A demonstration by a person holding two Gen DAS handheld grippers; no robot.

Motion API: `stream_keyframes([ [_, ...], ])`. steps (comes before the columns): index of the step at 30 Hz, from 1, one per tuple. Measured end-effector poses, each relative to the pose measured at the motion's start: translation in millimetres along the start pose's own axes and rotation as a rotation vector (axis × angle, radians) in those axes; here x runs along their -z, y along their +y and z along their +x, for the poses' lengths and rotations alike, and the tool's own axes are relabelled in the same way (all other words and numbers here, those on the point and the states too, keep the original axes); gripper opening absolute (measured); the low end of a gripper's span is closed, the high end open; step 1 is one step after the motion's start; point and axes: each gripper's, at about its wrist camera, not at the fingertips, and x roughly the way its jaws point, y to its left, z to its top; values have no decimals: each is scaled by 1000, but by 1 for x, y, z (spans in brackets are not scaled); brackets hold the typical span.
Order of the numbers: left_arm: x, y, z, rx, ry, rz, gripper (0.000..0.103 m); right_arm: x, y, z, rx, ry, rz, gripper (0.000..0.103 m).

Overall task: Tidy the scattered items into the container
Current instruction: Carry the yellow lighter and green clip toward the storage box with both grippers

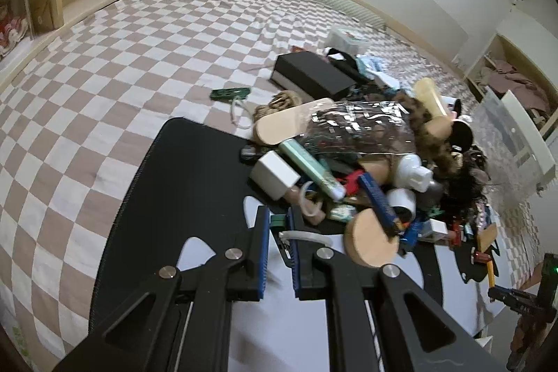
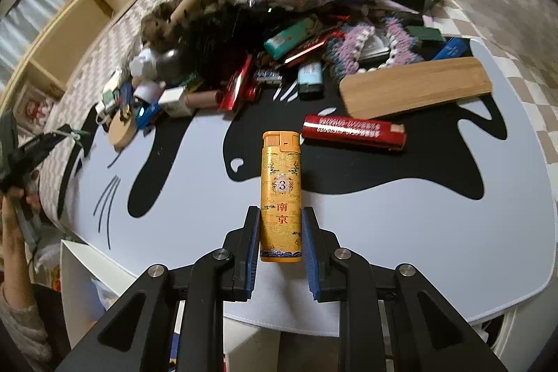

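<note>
Blue pads of the right gripper (image 2: pixel 280 227) squeeze a yellow lighter (image 2: pixel 281 197). Over by the messy pile (image 1: pixel 366 156), the left gripper (image 1: pixel 279 225) pinches a small green and white thing (image 1: pixel 278 221).

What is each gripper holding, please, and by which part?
The right gripper clamps the yellow lighter by its lower body. The left gripper pinches a small white-and-green item, part unclear.
</note>
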Motion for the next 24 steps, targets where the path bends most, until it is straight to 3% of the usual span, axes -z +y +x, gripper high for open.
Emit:
stream_keyframes([
  [24, 18, -80, -72, 173, -112, 151, 11, 1, -15, -66, -84, -158, 103, 24],
])
